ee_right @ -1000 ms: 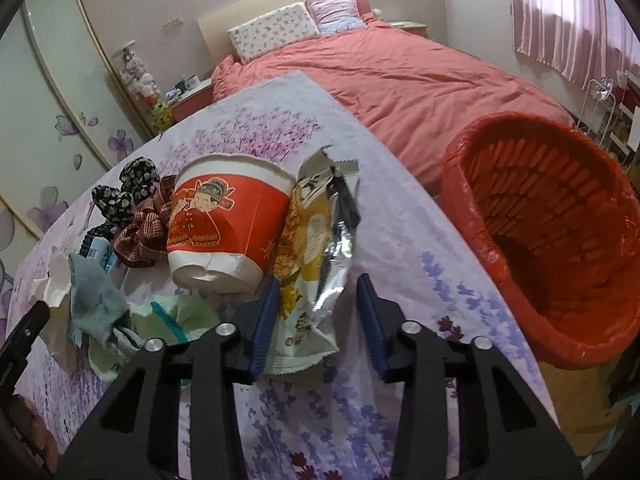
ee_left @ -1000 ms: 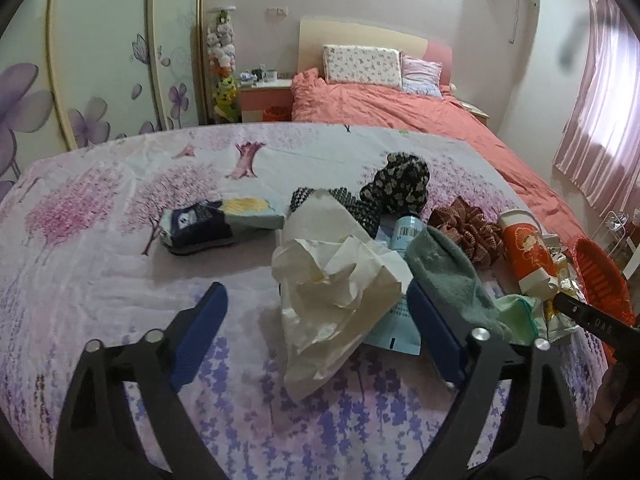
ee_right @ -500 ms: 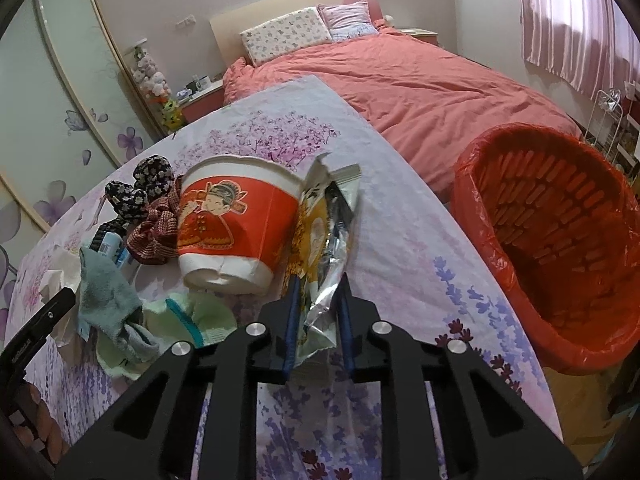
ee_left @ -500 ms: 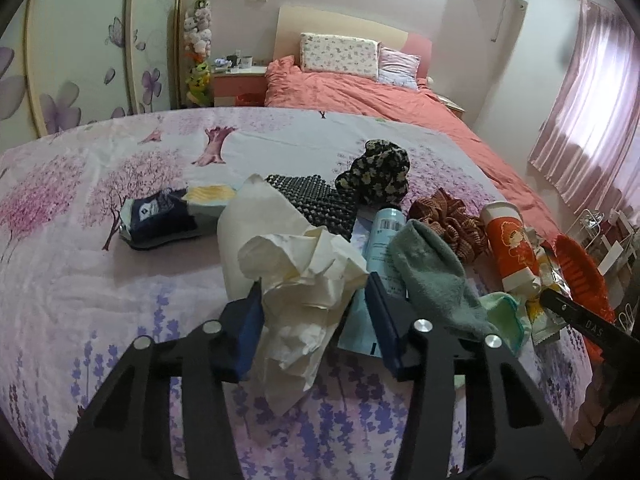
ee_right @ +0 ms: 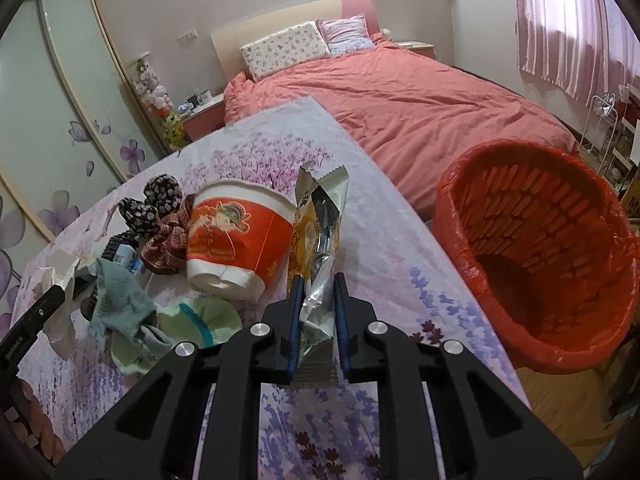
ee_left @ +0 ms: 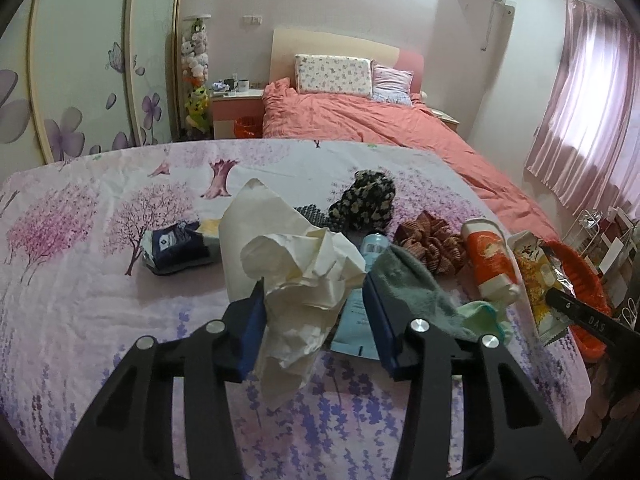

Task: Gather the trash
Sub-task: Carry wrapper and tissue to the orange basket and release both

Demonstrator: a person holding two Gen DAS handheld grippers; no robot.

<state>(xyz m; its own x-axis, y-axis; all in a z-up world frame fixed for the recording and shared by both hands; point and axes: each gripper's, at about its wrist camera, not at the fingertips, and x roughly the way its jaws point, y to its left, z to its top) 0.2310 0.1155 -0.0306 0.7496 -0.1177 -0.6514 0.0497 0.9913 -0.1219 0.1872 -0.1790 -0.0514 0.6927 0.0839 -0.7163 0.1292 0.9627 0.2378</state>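
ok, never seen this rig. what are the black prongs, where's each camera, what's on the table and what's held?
No robot arm here: a person carries a two-finger gripper in each hand, each with a fisheye camera looking forward along its fingers. The black prongs with blue pads are those fingers.

Left wrist view: the left gripper is closed on crumpled paper.

Right wrist view: the right gripper is closed on a snack wrapper. Beside the table stands a red bin.

On the floral tablecloth lie a red cup on its side, a grey sock, a green sock, scrunchies, a blue tube and a dark pouch. A bed is behind.
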